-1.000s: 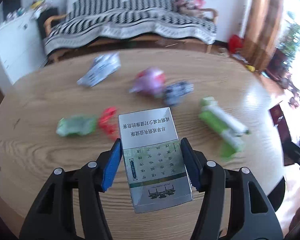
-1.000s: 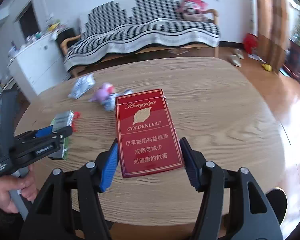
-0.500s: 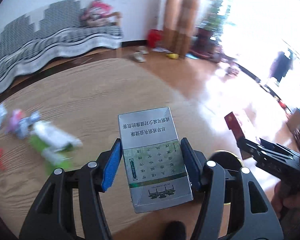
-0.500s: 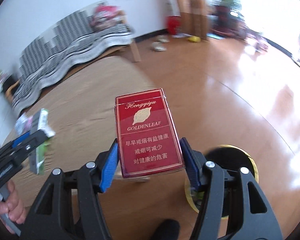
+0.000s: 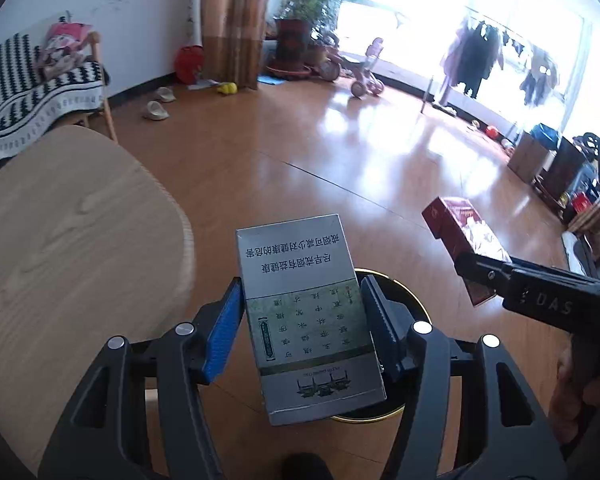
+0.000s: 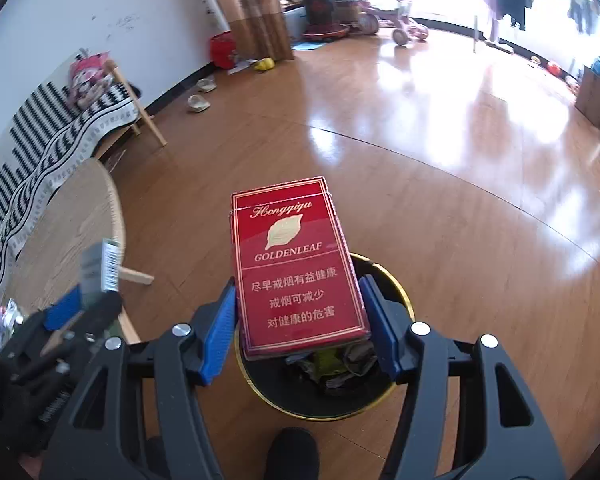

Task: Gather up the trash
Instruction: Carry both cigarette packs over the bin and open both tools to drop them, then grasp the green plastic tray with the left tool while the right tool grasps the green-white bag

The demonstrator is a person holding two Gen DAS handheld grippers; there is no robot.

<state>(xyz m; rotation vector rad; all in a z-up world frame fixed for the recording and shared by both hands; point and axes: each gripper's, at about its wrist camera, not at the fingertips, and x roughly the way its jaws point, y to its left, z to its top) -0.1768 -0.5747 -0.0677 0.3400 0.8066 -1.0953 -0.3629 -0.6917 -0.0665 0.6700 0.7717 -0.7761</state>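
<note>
Right then, my left claw (image 5: 302, 330) was pinching a silver cigarette box (image 5: 306, 314) between its blue pads (image 5: 224, 330). The box hung in the air over a black trash can (image 5: 414, 306) with a gold rim, which stood on the wood floor (image 5: 300, 152) just beside the round tabletop (image 5: 68, 240). My right claw (image 6: 298, 326) was pinching a red cigarette box (image 6: 296, 270) with a gold leaf and the word GOLDENLEAF on it. I saw that box hang right above the same trash can (image 6: 392, 288), and crumpled wrappers (image 6: 332, 364) lay inside the can. From the left camera, the red box (image 5: 458, 232) and right claw (image 5: 476, 270) showed off to the right, near the can.
</note>
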